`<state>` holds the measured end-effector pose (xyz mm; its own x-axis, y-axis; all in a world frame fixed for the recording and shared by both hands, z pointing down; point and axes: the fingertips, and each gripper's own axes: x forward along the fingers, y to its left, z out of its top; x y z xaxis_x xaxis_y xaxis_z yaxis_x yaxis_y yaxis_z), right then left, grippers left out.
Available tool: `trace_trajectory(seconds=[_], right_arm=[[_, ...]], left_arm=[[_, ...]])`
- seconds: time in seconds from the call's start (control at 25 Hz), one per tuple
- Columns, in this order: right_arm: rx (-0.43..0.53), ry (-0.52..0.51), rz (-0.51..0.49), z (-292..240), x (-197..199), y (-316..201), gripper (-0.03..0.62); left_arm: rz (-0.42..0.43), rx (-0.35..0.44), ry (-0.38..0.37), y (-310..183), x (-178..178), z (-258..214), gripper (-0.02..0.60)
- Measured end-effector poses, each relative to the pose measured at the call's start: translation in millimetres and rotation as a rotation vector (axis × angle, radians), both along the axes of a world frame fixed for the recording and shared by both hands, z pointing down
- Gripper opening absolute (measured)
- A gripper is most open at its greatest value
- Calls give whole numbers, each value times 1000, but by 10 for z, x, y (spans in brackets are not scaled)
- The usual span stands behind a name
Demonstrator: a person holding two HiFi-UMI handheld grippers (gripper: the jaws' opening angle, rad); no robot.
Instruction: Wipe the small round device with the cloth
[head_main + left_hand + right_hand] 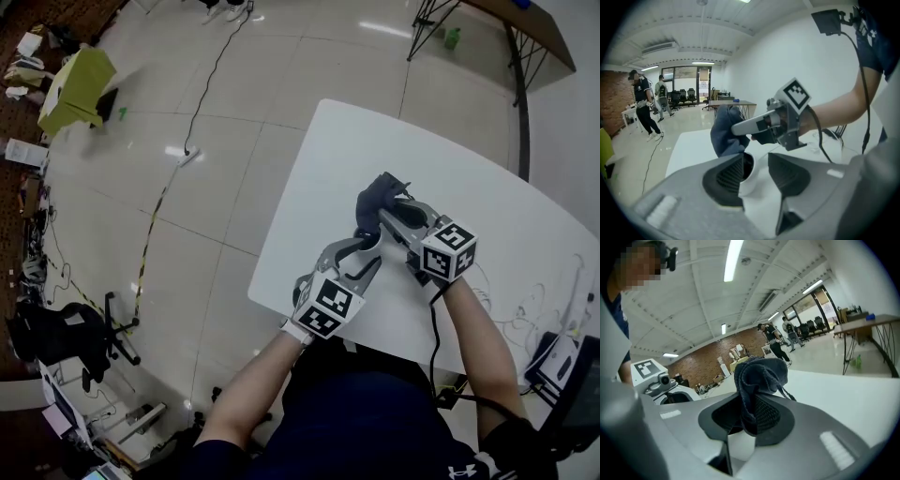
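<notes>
In the left gripper view, the small round white device sits pinched between the pads of my left gripper, which is shut on it. My right gripper reaches in from the right, shut on a bunched dark blue cloth that hangs just beyond the device. In the right gripper view the cloth bulges out of my right gripper. From the head view both grippers meet above the white table: the left gripper below, the right gripper with the cloth above. The device is hidden there.
Thin cables lie on the table's right side. A black cable runs over the tiled floor to the left. A dark chair stands at the lower left. Two people stand far off in the room.
</notes>
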<state>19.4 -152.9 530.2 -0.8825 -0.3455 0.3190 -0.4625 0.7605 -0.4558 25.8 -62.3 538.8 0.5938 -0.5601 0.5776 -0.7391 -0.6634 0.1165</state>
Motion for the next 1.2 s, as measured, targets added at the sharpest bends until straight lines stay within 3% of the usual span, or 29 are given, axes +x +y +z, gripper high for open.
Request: trace_trajectory(seconds=[0.16, 0.32, 0.6, 0.76, 0.96, 1.2], right_arm=[[-123, -31, 48, 250, 91, -127, 78], [-178, -21, 68, 485, 139, -142, 78], [-85, 140, 7, 768, 98, -58, 78], [-51, 210, 22, 876, 156, -86, 78], [-45, 195, 153, 705, 485, -192, 78], [73, 145, 232, -8, 651, -112, 78]], left_arm=[[3, -9, 14, 5, 4, 25, 164], [4, -12, 14, -3, 21, 39, 164], [-4, -4, 17, -14, -11, 14, 160], [-11, -1, 24, -7, -46, -25, 158], [-23, 11, 7, -9, -132, -51, 153], [-8, 25, -34, -73, -248, -64, 147]])
